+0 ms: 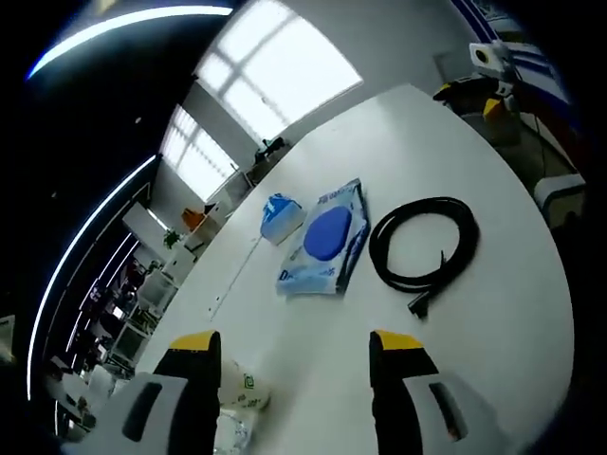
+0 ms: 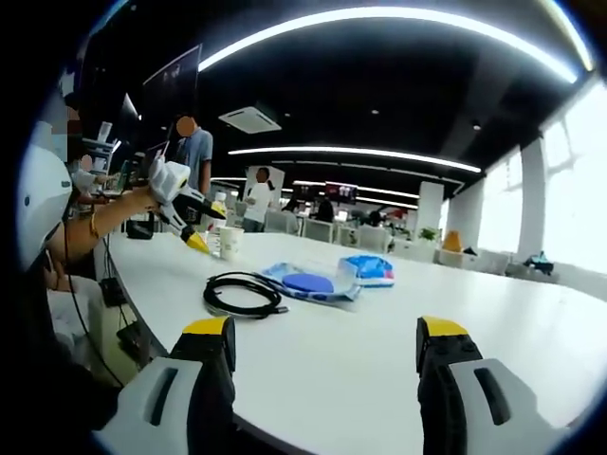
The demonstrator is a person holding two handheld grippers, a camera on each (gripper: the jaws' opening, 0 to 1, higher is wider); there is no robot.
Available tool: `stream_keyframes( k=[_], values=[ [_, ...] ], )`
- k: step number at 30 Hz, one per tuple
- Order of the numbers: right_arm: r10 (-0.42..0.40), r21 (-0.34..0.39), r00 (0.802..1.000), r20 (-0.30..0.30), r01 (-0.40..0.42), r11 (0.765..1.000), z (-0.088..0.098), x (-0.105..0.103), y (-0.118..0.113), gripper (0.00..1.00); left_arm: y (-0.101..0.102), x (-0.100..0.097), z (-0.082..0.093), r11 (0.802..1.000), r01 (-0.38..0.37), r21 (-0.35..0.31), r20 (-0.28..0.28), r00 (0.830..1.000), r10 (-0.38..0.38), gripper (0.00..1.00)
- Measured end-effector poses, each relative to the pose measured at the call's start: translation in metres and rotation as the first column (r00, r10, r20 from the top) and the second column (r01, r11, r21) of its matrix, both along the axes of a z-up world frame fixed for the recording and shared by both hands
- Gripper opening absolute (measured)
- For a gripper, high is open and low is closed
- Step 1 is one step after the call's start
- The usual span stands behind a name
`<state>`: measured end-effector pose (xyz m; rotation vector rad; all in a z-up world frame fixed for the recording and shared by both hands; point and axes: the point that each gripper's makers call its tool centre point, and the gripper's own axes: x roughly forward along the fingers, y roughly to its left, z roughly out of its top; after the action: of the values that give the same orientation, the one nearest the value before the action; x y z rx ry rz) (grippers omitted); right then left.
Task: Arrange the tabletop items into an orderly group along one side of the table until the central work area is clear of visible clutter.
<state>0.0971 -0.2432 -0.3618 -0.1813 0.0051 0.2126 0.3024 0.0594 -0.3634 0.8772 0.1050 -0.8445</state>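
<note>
On the white table (image 1: 493,313) lie a coiled black cable (image 1: 422,248), a flat blue wipes pack (image 1: 325,242) and a small blue packet (image 1: 281,216). A paper cup (image 1: 242,391) stands close to my left gripper's (image 1: 296,346) left jaw. That gripper is open, hovering above the table with nothing between its jaws. In the right gripper view the cable (image 2: 242,292), wipes pack (image 2: 308,282), small packet (image 2: 368,269) and cup (image 2: 230,242) sit mid-table. My right gripper (image 2: 325,330) is open over the near edge. The left gripper (image 2: 180,210) hangs beside the cup in a hand.
The table's curved edge (image 2: 142,284) runs at the left, next to the person's arm (image 2: 100,218). Two people (image 2: 194,147) stand behind the table among desks and chairs. Bright windows (image 1: 275,66) lie beyond the far side. White and yellow equipment (image 1: 493,62) stands past the table's corner.
</note>
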Motion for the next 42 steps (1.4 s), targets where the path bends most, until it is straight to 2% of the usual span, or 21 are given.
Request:
stream_keyframes(
  k=[2, 6, 12, 20, 26, 37, 42],
  values=[
    [0.018, 0.004, 0.999, 0.04, -0.018, 1.0, 0.009, -0.001, 0.003, 0.82, -0.002, 0.0, 0.002, 1.0, -0.004, -0.023, 0.013, 1.0, 0.004, 0.63],
    [0.024, 0.003, 0.997, 0.072, -0.024, 1.0, 0.018, 0.0, 0.004, 0.84, -0.006, -0.004, -0.002, 0.999, 0.008, -0.039, 0.009, 1.0, -0.007, 0.63],
    [0.003, -0.036, 0.999, 0.034, -0.002, 0.999, 0.011, 0.008, 0.0, 0.84, -0.007, -0.007, -0.005, 0.998, -0.003, -0.063, 0.029, 1.0, 0.004, 0.63],
    [-0.011, -0.077, 0.999, 0.03, 0.013, 0.997, 0.008, 0.017, -0.003, 0.82, -0.006, -0.007, -0.007, 0.999, -0.022, -0.026, 0.083, 0.996, 0.024, 0.62],
    [0.009, -0.126, 0.999, 0.045, -0.003, 0.992, 0.014, 0.029, -0.003, 0.76, -0.007, -0.01, -0.011, 1.0, -0.019, -0.007, 0.092, 0.996, 0.019, 0.61],
    [0.057, -0.216, 0.998, 0.007, -0.054, 0.975, 0.007, 0.05, 0.005, 0.7, -0.016, -0.006, -0.016, 1.0, -0.028, 0.006, 0.123, 0.992, 0.027, 0.58],
    [0.074, -0.216, 0.997, 0.025, -0.067, 0.974, 0.012, 0.057, 0.004, 0.68, -0.019, -0.004, -0.022, 0.999, -0.037, 0.008, 0.105, 0.994, 0.036, 0.57]
  ],
)
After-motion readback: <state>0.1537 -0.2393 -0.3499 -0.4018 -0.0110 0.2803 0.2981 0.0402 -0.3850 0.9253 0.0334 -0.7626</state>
